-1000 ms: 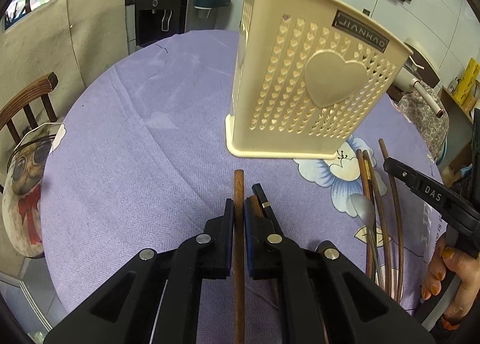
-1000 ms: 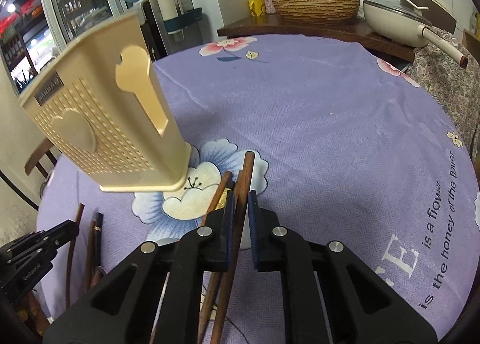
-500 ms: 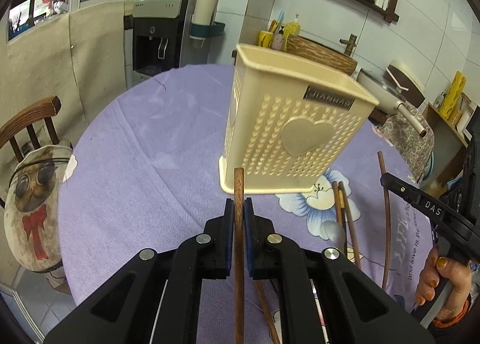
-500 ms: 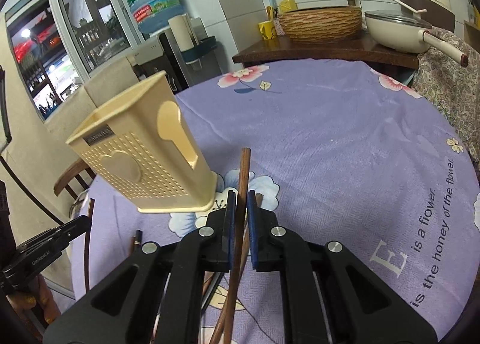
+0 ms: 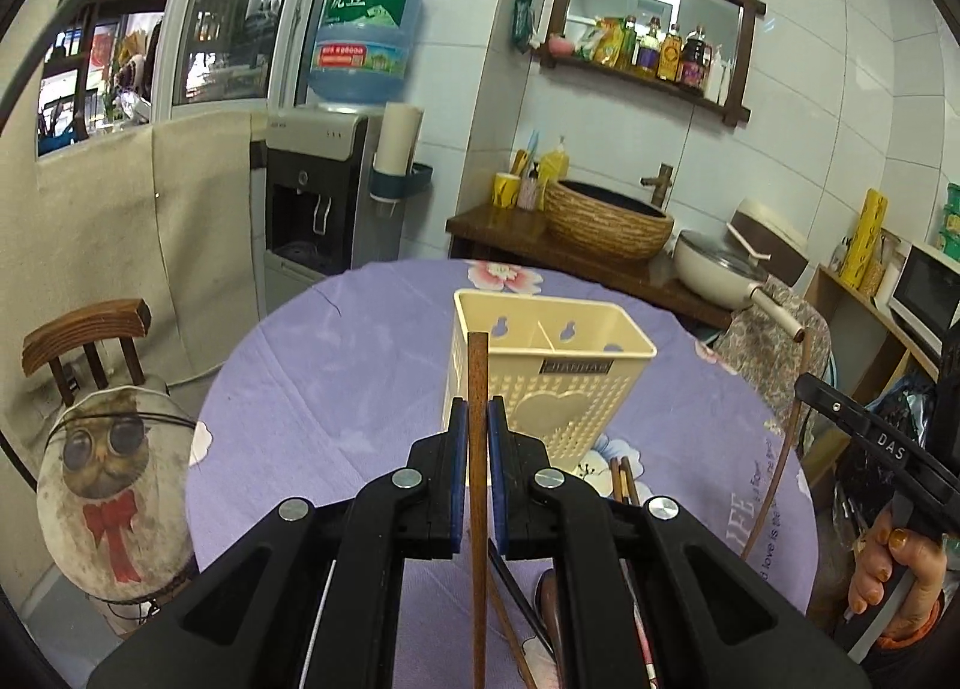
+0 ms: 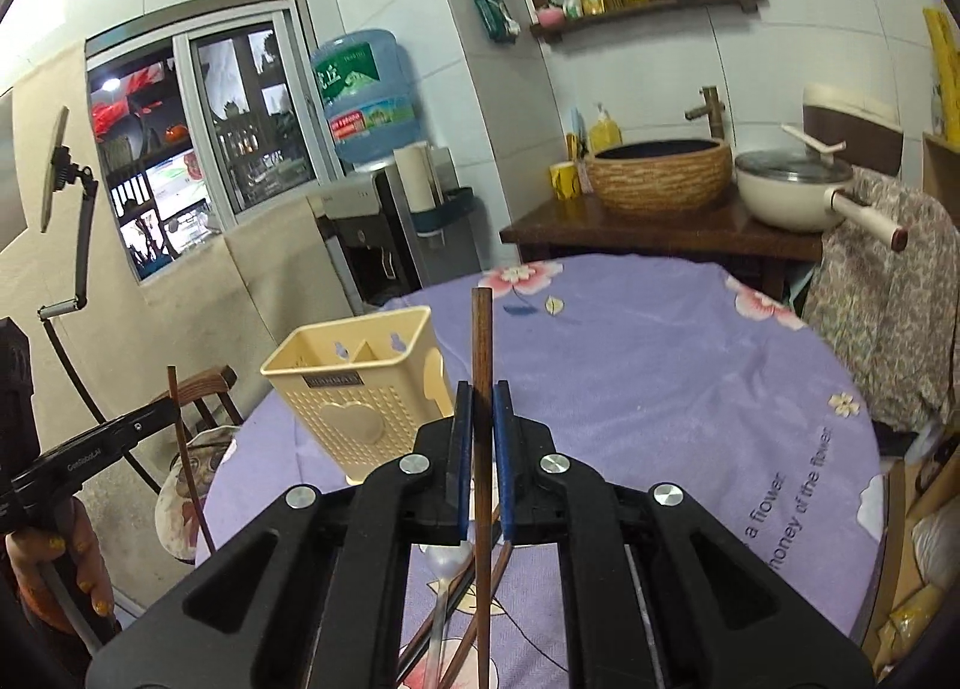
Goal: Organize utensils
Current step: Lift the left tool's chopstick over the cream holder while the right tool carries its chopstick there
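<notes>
A cream utensil basket stands at table centre, loose chopsticks at its 5 o'clock, bare purple cloth reaching the round rim, while left gripper and right gripper each pinch one brown chopstick above it.

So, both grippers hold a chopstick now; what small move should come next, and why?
Probably carry the left gripper forward over the cream utensil holder and tip its chopstick down. Both jaws are shut on chopsticks, and the holder's open top looks empty.
</notes>
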`<act>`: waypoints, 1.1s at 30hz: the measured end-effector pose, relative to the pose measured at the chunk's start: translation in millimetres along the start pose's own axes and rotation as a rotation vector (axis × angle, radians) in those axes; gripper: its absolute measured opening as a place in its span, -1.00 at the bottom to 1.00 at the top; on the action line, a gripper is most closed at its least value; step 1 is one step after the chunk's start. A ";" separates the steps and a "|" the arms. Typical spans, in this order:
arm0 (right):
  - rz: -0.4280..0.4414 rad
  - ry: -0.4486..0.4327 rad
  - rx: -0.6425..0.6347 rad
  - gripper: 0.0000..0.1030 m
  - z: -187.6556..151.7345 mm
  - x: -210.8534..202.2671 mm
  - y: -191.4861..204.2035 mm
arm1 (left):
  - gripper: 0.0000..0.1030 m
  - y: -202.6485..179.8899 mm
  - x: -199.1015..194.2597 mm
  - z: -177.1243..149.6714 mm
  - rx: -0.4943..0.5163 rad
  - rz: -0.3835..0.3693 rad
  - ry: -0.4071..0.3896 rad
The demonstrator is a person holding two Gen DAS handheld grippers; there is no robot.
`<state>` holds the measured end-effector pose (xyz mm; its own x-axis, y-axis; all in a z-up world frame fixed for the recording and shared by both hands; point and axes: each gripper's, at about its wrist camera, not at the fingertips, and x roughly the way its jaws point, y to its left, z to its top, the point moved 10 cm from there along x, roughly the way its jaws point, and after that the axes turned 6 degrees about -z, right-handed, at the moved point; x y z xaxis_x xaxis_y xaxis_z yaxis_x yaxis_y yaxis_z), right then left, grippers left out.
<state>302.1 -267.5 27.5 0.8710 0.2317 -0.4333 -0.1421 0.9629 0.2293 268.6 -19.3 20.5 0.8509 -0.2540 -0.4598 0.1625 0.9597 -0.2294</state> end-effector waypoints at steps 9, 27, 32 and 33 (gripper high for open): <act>0.023 -0.023 -0.028 -0.86 11.7 -15.6 10.3 | -0.87 0.0 -11.8 13.8 0.009 -0.010 -0.033; 0.139 -0.019 -0.084 -0.86 51.7 -9.9 48.4 | -0.87 -10.4 -31.2 66.2 0.030 -0.103 -0.072; 0.178 -0.063 -0.102 -0.86 95.2 -10.6 72.4 | -0.87 -19.9 -34.0 112.9 0.002 -0.176 -0.089; 0.187 -0.070 -0.105 -0.86 105.4 -11.1 78.4 | -0.87 -21.8 -34.9 123.4 0.000 -0.184 -0.097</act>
<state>330.8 -209.1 142.2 0.8551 0.4006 -0.3292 -0.3489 0.9142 0.2062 297.0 -16.5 147.4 0.8511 -0.4122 -0.3252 0.3194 0.8981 -0.3023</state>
